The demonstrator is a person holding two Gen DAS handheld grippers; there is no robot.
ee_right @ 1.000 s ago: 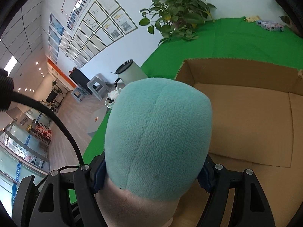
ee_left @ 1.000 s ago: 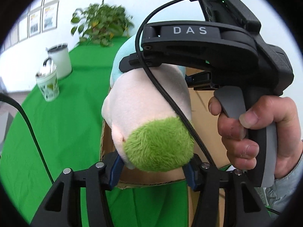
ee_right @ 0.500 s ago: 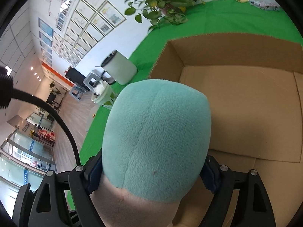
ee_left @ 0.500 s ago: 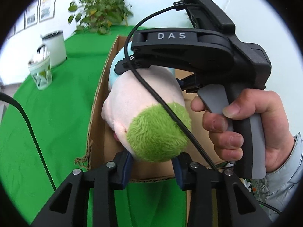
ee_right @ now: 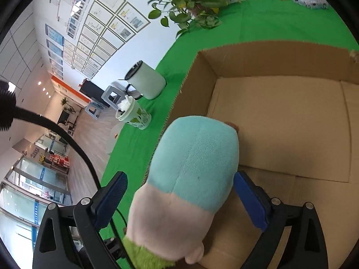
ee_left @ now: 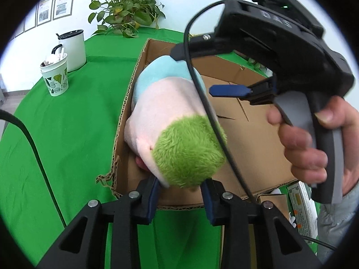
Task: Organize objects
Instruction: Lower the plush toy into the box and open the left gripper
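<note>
A plush toy, teal at one end, pink in the middle and fuzzy green at the other, hangs over the near left corner of an open cardboard box. My left gripper is shut on the toy's green end. My right gripper is open, its blue pads standing apart on either side of the toy's teal end. In the left wrist view the right gripper hovers above the box with one blue pad showing. The box floor looks bare.
The box stands on a green tablecloth. A paper cup and a white canister stand to the left of the box. A potted plant is at the back. A printed carton lies near the box's front right corner.
My right gripper has opened and let go of the toy's teal end. The toy has sunk lower into the box corner, still held by my left gripper.
</note>
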